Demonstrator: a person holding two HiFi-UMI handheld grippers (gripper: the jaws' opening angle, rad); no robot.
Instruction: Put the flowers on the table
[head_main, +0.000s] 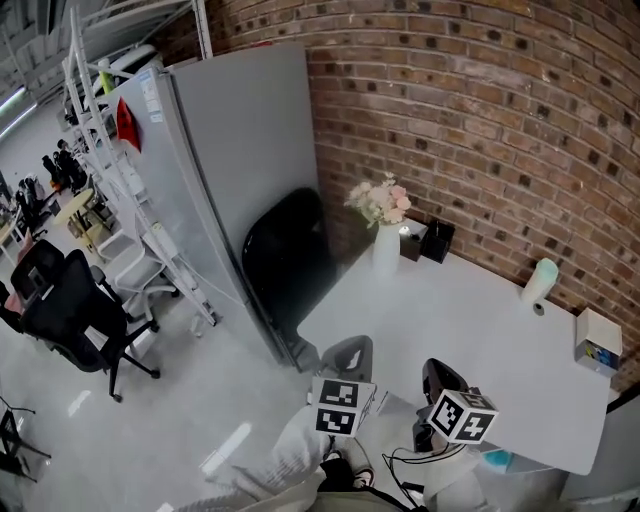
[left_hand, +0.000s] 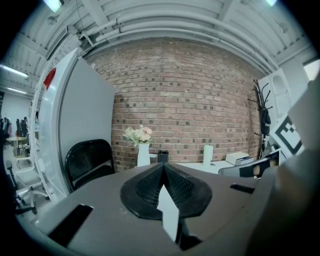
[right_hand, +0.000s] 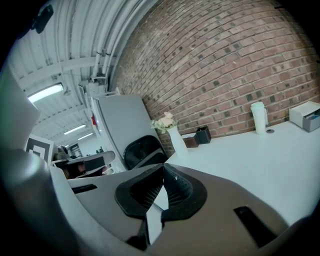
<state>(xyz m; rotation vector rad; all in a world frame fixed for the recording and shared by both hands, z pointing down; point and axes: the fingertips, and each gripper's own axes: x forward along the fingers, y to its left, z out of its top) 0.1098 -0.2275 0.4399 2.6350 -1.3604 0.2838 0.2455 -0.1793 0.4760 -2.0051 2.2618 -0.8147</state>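
the left claw (left_hand: 163, 166) and right claw (right_hand: 162, 169) are each pressed together, empty. the flowers (head_main: 381, 201) stand in a white vase (head_main: 386, 250) at eleven o'clock on the tabletop (head_main: 470, 330).

The flowers (head_main: 380, 201) are a small bunch of pale pink and cream blooms with a little green, standing upright in a slim white vase (head_main: 386, 248). The vase stands straight on the white desk (head_main: 470, 330), at the far corner at about eleven o'clock of the desk top in the head view. In the left gripper view the flowers (left_hand: 138, 135) rise at about twelve o'clock from the vase (left_hand: 143, 155), and in the right gripper view the flowers (right_hand: 164, 122) lean slightly toward eleven o'clock.
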